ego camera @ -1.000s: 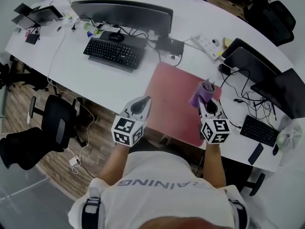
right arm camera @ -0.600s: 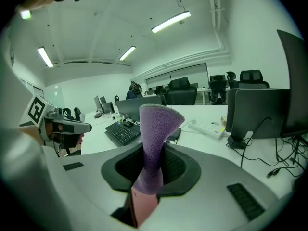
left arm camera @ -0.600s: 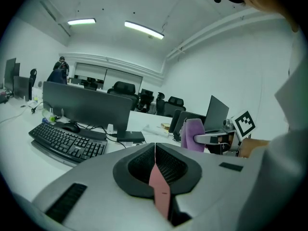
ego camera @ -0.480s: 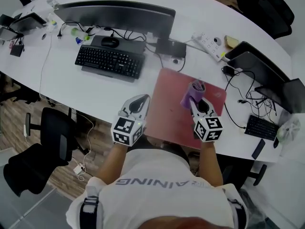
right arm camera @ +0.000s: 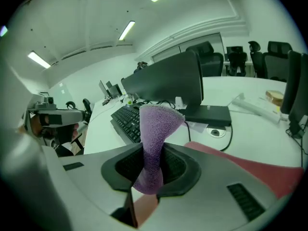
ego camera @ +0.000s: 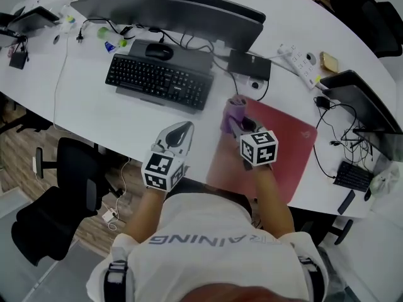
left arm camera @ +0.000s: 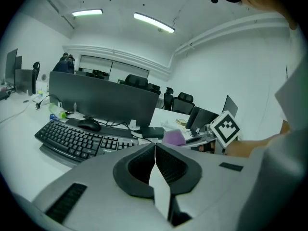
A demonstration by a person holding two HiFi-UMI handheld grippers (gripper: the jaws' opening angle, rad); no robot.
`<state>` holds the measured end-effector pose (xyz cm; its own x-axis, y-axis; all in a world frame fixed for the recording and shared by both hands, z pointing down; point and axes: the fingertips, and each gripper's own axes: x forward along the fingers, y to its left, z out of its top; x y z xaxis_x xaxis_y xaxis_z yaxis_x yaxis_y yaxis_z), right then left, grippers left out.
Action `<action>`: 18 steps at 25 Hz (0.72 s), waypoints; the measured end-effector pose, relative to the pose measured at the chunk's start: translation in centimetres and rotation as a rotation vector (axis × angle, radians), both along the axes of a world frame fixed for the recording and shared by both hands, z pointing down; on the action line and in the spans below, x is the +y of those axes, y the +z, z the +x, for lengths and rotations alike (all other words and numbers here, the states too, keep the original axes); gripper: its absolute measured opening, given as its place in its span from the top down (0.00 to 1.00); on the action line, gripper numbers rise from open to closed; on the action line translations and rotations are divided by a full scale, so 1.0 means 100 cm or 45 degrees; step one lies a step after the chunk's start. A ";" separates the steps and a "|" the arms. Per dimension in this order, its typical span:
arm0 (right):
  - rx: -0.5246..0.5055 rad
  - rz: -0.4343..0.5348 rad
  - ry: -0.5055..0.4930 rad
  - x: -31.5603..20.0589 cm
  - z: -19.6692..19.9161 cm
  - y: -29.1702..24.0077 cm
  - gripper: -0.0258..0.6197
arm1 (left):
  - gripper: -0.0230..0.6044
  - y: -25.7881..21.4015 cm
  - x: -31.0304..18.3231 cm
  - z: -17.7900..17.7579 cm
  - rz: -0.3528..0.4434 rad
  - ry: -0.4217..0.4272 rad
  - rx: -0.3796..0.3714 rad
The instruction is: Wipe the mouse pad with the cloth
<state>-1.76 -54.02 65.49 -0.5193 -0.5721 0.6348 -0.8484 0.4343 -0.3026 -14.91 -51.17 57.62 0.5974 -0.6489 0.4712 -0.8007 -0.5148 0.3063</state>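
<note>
Holding: your right gripper [ego camera: 237,123] is clamped on the cloth [ego camera: 232,110], and the purple wad sticks up out of the jaws (the right gripper view shows it pinched dead centre).
Cloth spot: over the far-left corner of the pad [ego camera: 286,146], on the keyboard side. Can't tell if it's actually touching the pad.
Pad: red and flat on the desk [ego camera: 94,115]. It runs off to your right from the cloth and reaches close to the desk's near edge.
Left gripper [ego camera: 181,129]: jaws pressed together with nothing between them. It's parked over the desk's near edge, just left of the pad and not touching it.
Keyboard [ego camera: 157,80]: black, out beyond your left gripper, with a mouse [ego camera: 158,51] right behind it.
Monitor [ego camera: 170,11]: dark, at the far side behind the keyboard and mouse.
Box [ego camera: 250,65]: small, black, sitting just past the pad's far edge.
Power strip [ego camera: 299,56]: white, off to the right of the box.
</note>
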 end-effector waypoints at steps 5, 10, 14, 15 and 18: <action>-0.010 -0.136 -0.024 -0.016 -0.017 0.045 0.81 | 0.91 0.004 -0.005 -0.011 -0.029 -0.033 0.023; -0.024 -0.269 0.008 -0.011 -0.009 0.076 0.81 | 0.91 0.007 0.001 -0.005 -0.035 -0.036 0.008; 0.000 -0.296 0.059 -0.008 0.018 0.082 0.81 | 0.91 0.005 0.013 0.010 -0.031 -0.030 -0.012; 0.009 -0.300 0.072 -0.006 0.028 0.084 0.81 | 0.91 0.003 0.016 0.014 -0.023 -0.032 -0.016; 0.038 -0.309 0.096 0.004 0.056 0.088 0.81 | 0.91 -0.006 0.028 0.029 0.005 -0.035 -0.024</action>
